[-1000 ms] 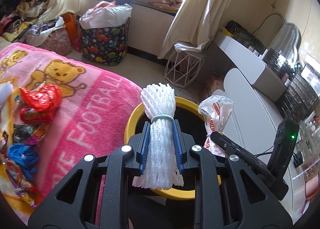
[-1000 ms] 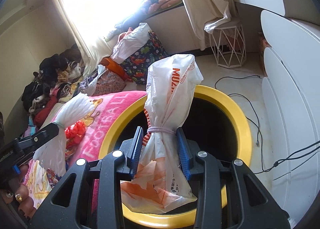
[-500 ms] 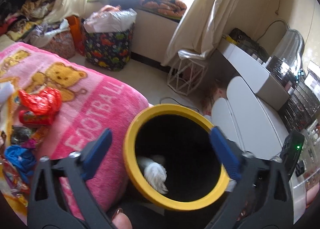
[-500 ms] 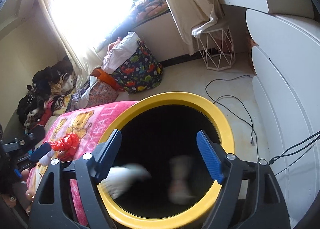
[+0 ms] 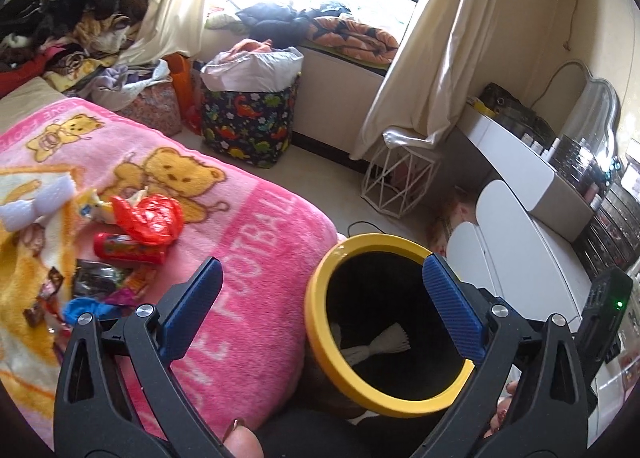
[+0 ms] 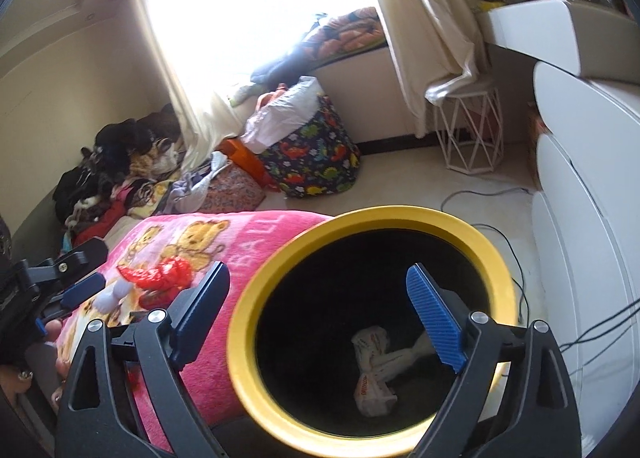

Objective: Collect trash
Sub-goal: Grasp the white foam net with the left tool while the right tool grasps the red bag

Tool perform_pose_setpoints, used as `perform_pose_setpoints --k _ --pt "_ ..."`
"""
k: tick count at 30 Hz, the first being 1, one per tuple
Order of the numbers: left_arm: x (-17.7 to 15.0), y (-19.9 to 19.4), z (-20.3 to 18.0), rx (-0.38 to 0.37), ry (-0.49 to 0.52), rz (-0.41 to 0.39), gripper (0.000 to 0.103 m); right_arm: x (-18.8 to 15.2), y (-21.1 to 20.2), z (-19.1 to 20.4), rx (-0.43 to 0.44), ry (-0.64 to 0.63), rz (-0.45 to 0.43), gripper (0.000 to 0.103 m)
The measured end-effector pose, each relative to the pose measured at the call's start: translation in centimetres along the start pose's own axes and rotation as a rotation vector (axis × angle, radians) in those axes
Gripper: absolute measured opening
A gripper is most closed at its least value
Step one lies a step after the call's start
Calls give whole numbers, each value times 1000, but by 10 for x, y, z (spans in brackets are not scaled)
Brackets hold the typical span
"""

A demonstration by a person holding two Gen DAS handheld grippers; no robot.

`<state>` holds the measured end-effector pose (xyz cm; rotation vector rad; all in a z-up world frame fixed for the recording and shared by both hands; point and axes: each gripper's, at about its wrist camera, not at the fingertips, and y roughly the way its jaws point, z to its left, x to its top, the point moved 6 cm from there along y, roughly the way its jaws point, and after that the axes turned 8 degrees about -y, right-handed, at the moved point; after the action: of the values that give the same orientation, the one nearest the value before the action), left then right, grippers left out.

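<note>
Over the yellow-rimmed bin [image 6: 372, 330] both claws, left [image 5: 320, 308] and right [image 6: 316, 312], gape empty, jaws just spread; swinging toward the wrappers [image 5: 148, 218] at left could topple it.

The bin [image 6: 256, 298] has a smooth, slightly shiny yellow plastic rim and a matt black inside. The pink blanket [image 5: 256, 258] at its 9 o'clock is fuzzy fleece. On it, a glossy, crinkly red wrapper [image 5: 150, 218]. Inside the bin, a thin crumpled plastic bag [image 6: 376, 366] and white foam netting [image 5: 380, 346].
</note>
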<state>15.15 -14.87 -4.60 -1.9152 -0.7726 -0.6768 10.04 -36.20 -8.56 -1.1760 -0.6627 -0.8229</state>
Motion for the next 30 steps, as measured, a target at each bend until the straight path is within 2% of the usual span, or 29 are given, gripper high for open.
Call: perform_pose_setpoints --k 13,30 --pt "19 -26 52 73 -49 -75 92 3 5 62 90 -145 -6 92" --pt "39 -56 128 177 -138 -160 92 8 38 160 211 -315 29 95"
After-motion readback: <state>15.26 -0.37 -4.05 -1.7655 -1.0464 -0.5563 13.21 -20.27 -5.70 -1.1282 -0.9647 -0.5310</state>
